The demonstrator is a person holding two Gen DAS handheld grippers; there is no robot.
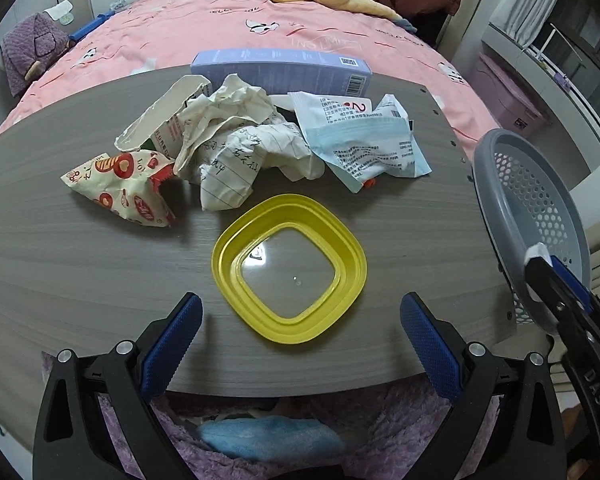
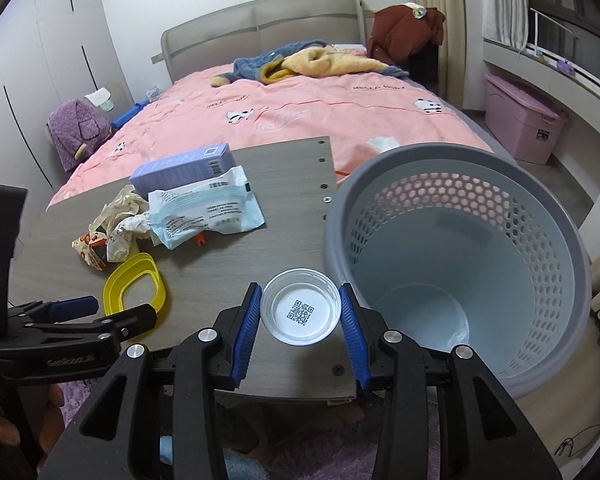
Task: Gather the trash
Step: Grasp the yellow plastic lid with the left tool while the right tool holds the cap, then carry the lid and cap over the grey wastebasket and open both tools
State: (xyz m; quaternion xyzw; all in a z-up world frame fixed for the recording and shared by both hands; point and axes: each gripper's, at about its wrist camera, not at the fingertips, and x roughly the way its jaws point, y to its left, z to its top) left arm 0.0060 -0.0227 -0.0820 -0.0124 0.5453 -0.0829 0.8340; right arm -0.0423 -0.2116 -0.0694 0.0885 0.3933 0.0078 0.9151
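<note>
My right gripper [image 2: 300, 306] is shut on a clear plastic cup [image 2: 300, 312] with a QR code on its bottom, held above the table's right edge beside the grey mesh trash basket [image 2: 460, 280]. My left gripper [image 1: 300, 320] is open and empty, its blue pads on either side of a yellow square lid [image 1: 290, 268] lying on the grey table [image 1: 80, 260]. Behind the lid lies a heap of trash: crumpled paper [image 1: 236, 140], a red-patterned wrapper [image 1: 128, 188], a white carton [image 1: 160, 120], a blue-white packet [image 1: 364, 148] and a lilac box [image 1: 280, 70].
The basket [image 1: 540, 216] stands off the table's right edge. A pink bed [image 2: 300, 112] with clothes lies behind the table. A pink storage bin [image 2: 520, 120] stands by the window at right. Purple fabric lies below the table's front edge.
</note>
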